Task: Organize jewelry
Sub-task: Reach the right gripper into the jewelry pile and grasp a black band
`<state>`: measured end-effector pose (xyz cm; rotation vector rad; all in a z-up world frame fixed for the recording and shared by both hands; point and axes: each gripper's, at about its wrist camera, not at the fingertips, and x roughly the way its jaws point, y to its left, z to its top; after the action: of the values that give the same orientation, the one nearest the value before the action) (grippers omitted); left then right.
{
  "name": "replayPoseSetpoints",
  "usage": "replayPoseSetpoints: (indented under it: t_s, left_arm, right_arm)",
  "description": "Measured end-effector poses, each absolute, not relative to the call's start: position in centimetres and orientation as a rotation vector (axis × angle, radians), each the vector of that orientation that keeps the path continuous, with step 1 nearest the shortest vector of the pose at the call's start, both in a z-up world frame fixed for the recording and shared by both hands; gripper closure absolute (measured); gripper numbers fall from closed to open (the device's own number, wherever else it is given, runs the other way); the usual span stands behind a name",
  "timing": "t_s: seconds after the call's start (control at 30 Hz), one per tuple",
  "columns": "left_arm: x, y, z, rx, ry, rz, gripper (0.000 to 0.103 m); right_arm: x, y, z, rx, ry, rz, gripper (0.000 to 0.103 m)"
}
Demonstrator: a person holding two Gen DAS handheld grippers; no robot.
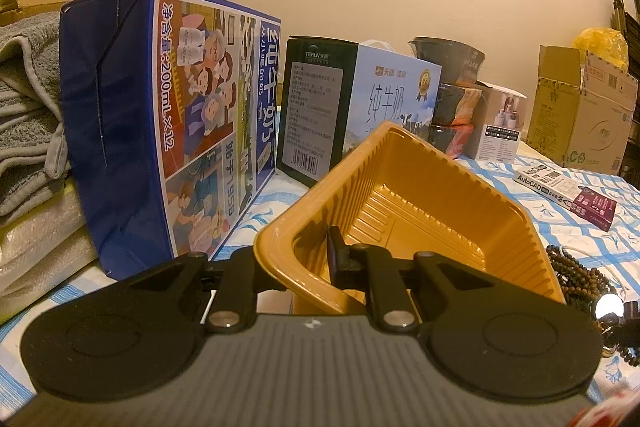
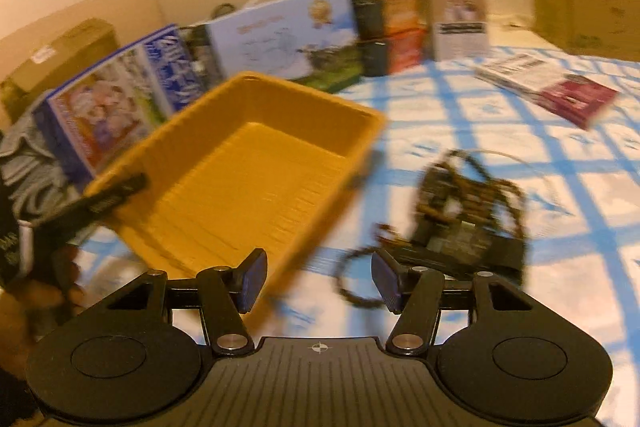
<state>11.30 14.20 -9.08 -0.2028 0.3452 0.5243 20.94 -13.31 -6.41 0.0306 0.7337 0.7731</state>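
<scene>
Left wrist view: at the far left a grey towel (image 1: 28, 99) lies folded on bubble wrap, and just right of it stands a blue milk carton box (image 1: 160, 131). Next comes a dark green box (image 1: 316, 111) with a pale blue milk box (image 1: 396, 95) beside it. In front of these, the left gripper (image 1: 308, 263) has its fingers closed tight on the near-left rim of the yellow plastic tray (image 1: 420, 211), one finger inside the wall and one outside, with the tray tilted up off the table (image 1: 560, 179). Farther right, a book (image 1: 568, 191) lies flat on the blue-checked cloth, and a cardboard box (image 1: 580, 119) stands behind it. Dark beaded jewelry (image 1: 580, 271) lies near the tray's right side.

The right wrist view is blurred. On its left the tray (image 2: 248, 179) shows empty, the other gripper's black finger on its left rim. The right gripper (image 2: 320, 279) has its fingers (image 2: 252, 279) roughly half apart with nothing between them, hovering over the tray's near-right corner. Right of it the tangle of bead strands (image 2: 460, 211) rests on the table (image 2: 520, 131), outside the tray.
</scene>
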Motion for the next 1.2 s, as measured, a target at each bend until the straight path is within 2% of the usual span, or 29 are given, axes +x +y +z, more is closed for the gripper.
replayPoseSetpoints:
  t_s: [0.27,0.53,0.7,0.73,0.83,0.93,1.07,1.2]
  left_arm:
    - [11.3,14.1,-9.1,-0.199,0.348,0.524,0.088]
    - [11.3,14.1,-9.0,-0.196,0.350,0.524,0.088]
    - [11.3,14.1,-9.0,-0.195,0.350,0.524,0.088]
    - [11.3,14.1,-8.9,-0.196,0.351,0.524,0.088]
    - [11.3,14.1,-8.9,-0.194,0.350,0.523,0.088]
    - [11.3,14.1,-8.9,-0.194,0.351,0.522,0.088]
    - [11.4,14.1,-8.9,-0.192,0.352,0.521,0.088]
    - [11.4,14.0,-8.7,-0.187,0.351,0.519,0.088]
  right_arm:
    - [22.9,-16.3,-8.3,-0.144,0.724,0.692,0.045]
    - [23.7,-14.1,-10.4,-0.432,0.639,0.759,0.045]
    - [23.9,-12.9,-11.6,-0.518,0.610,0.764,0.045]
    - [24.0,-12.8,-11.6,-0.522,0.605,0.763,0.047]
    - [24.1,-12.6,-11.8,-0.532,0.598,0.768,0.066]
    - [24.2,-12.6,-11.7,-0.543,0.595,0.762,0.078]
    - [24.4,-12.9,-11.4,-0.520,0.597,0.745,0.088]
    - [24.9,-13.7,-10.4,-0.418,0.641,0.724,0.093]
